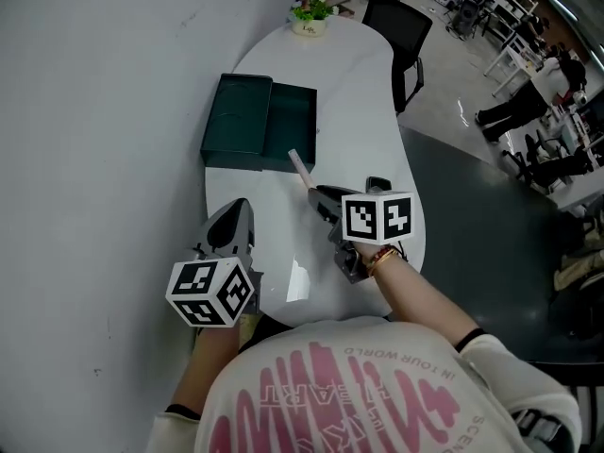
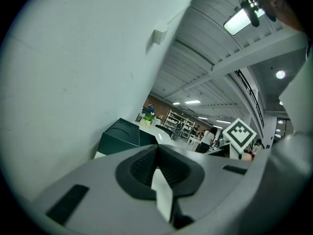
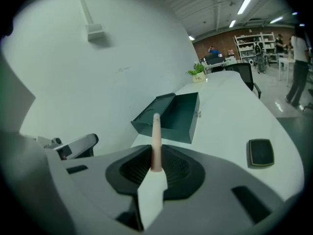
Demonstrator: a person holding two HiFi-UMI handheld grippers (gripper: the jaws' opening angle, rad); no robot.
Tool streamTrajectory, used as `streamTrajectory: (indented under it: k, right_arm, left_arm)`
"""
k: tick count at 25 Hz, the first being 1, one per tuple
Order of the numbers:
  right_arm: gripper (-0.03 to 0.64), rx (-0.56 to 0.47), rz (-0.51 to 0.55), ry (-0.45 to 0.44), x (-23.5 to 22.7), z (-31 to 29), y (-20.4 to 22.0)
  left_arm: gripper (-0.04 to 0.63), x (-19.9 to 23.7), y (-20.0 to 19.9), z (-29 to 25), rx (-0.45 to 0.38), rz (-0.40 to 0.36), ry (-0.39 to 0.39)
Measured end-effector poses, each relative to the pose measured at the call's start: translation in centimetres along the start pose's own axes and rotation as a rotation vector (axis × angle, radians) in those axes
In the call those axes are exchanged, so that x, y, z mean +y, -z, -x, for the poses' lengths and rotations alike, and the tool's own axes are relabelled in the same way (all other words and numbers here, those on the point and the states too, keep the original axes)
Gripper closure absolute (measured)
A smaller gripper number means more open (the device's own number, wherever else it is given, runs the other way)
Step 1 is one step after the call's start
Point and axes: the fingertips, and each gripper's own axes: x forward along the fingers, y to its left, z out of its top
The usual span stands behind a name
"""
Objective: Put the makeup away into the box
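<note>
At the near end of a white counter [image 1: 283,253], a person's right gripper [image 1: 319,199] holds a slim pink makeup stick [image 1: 300,167]. Its jaws are nearly together and pinch the stick's lower end, so most of its length juts out ahead toward the open green box [image 1: 260,121]. The box sits along the counter's wall-side edge, around the middle of its length, and the stick's tip is short of the box's near wall. The left gripper [image 1: 232,223] hangs over the near wall-side edge with its jaws closed on nothing. A small dark case [image 1: 378,185] lies by the opposite edge, just beside the right gripper, and a potted plant [image 1: 310,15] stands at the far end.

Putting the stick in cleanly probably means carrying it tip-first over the near wall and into the open half rather than onto the lid. The pinch should hold until the stick is low inside. Because the stick overhangs so far, it could catch the rim and push the box or twist in the grip, so a higher approach followed by a gentle drop looks safest. The idle left gripper could steady the box if it slides.
</note>
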Motion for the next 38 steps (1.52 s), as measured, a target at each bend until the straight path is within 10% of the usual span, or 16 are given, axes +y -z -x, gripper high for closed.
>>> streamTrajectory:
  k: [7, 38]
  right_arm:
    - [0.551, 0.084, -0.092, 0.055, -2.3, -3.1, -2.5]
    - [0.545, 0.468, 0.088, 0.285, -7.4, -15.5, -5.9]
  left_arm:
    - [0.594, 0.3, 0.9, -1.6, 0.037, -0.002, 0.03]
    - [0.594, 3.4, 3.6, -6.2, 0.115, 0.046, 0.06]
